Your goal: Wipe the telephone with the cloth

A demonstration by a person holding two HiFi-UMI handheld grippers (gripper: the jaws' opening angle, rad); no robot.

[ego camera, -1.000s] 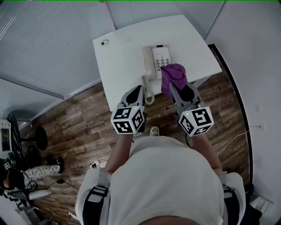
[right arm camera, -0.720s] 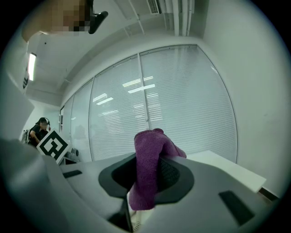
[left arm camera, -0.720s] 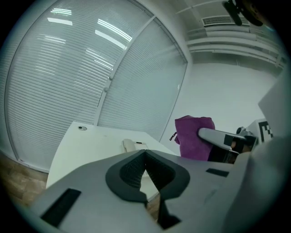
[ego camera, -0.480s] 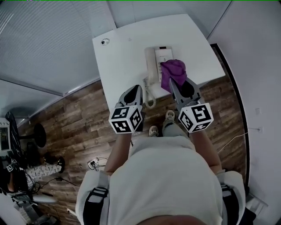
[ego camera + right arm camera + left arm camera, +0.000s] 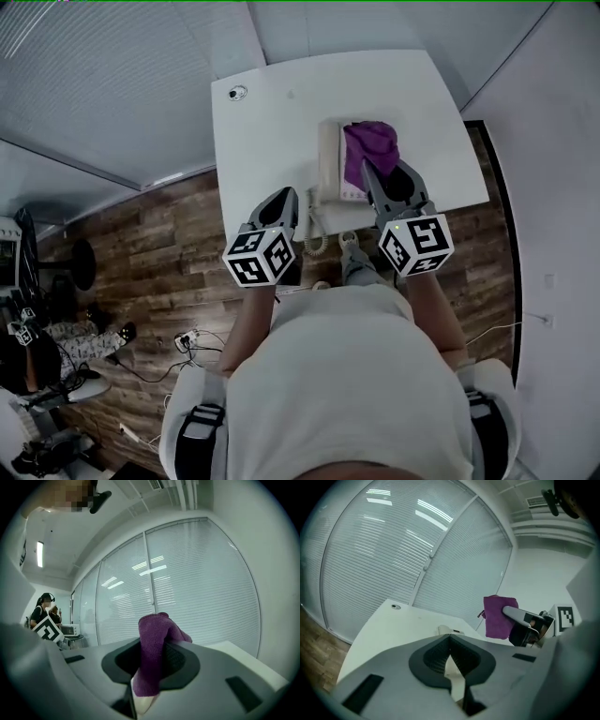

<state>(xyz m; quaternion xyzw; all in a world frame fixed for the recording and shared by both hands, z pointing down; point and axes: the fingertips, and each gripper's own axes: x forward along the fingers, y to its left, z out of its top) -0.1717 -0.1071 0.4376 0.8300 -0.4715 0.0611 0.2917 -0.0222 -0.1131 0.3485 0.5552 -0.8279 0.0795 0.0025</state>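
Observation:
A white telephone (image 5: 330,159) with a coiled cord (image 5: 316,239) lies on the white table (image 5: 272,131) in the head view. My right gripper (image 5: 373,178) is shut on a purple cloth (image 5: 370,148), which hangs over the phone's keypad side and hides most of it. That cloth (image 5: 152,660) stands pinched between the jaws in the right gripper view. My left gripper (image 5: 289,202) is shut with nothing in it, at the table's near edge, left of the phone. From the left gripper view the telephone (image 5: 449,630) peeks over the jaws, with the cloth (image 5: 499,616) at right.
A small round grommet (image 5: 236,94) sits at the table's far left corner. Glass walls with blinds (image 5: 393,555) stand behind the table. Wooden floor (image 5: 159,253) lies left, with cables and a power strip (image 5: 183,339). A person (image 5: 28,361) sits at far left.
The right gripper has carried the purple cloth further over the phone, covering the keypad. The view has shifted closer over the table; the left gripper stays shut near the table edge.

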